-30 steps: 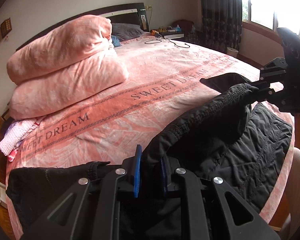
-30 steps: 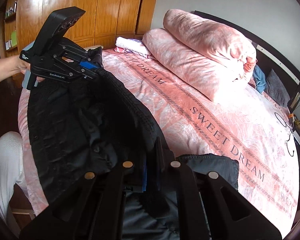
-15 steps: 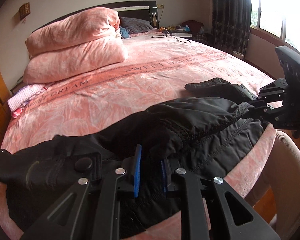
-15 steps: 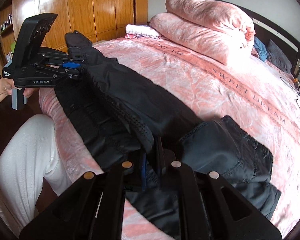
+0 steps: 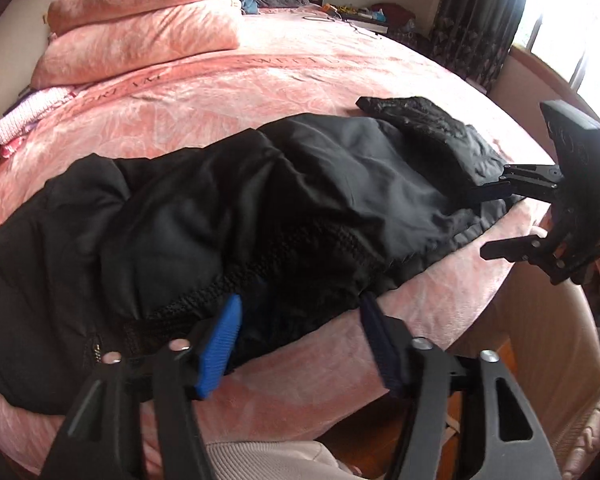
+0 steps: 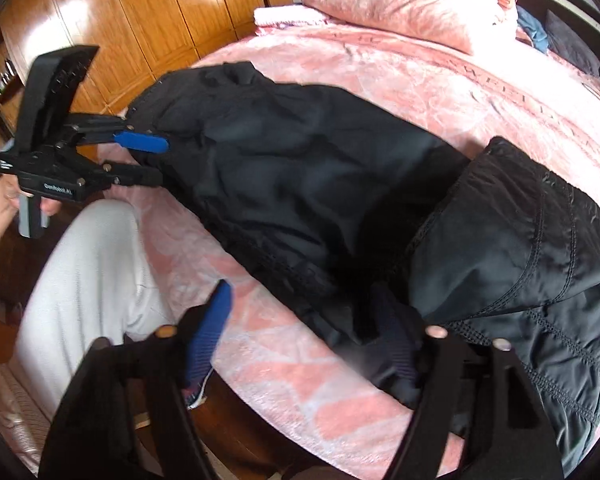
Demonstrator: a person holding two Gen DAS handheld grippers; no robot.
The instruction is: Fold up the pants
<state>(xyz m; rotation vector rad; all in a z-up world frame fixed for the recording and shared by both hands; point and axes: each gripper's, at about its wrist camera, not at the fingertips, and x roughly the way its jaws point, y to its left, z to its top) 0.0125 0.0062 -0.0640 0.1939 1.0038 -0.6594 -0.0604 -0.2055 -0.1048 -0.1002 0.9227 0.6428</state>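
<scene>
bed (image 5: 340, 80): pink cover | near edge: black pants (image 5: 300, 200) spread flat | far left: folded pink quilt (image 5: 140, 28), pink-white cloth (image 5: 32, 114)

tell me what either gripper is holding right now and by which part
Nothing is held. The left gripper and right gripper have just opened, jaws spread, and the black quilted pants lie released on the pink bedspread.

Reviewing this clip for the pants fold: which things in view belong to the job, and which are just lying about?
Part of the job:
- black quilted pants, lying on the pink bedspread
- left gripper, jaws just opened, not gripping
- right gripper, jaws just opened, not gripping

Lying about:
- folded pink duvet
- pink-and-white knitted cloth
- wooden wardrobe
- dark curtain
</scene>
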